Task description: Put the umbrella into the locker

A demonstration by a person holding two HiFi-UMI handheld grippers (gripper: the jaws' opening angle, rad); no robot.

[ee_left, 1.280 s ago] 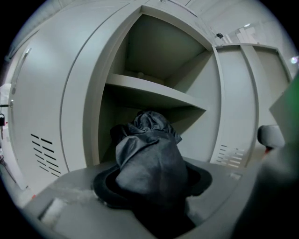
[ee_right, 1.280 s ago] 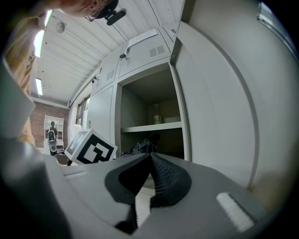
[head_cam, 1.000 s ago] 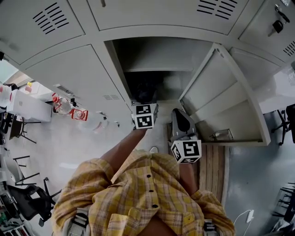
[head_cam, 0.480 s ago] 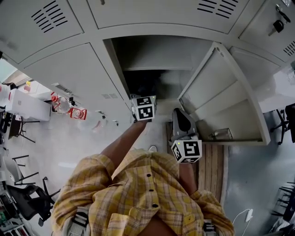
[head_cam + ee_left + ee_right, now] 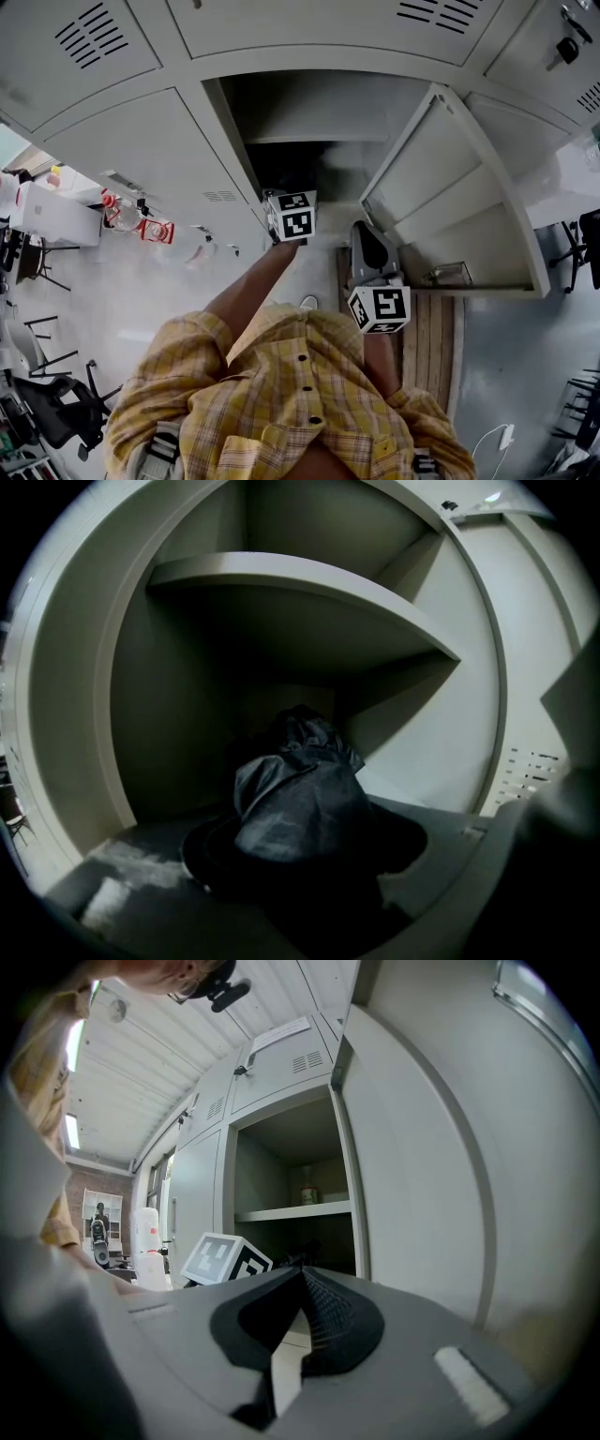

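Loosely crumpled black umbrella [image 5: 298, 803], metal locker [image 5: 159, 714]

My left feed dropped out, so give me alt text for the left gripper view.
The left gripper holds a crumpled black fabric umbrella between its fingers, inside the open grey metal locker, beneath its grey shelf.
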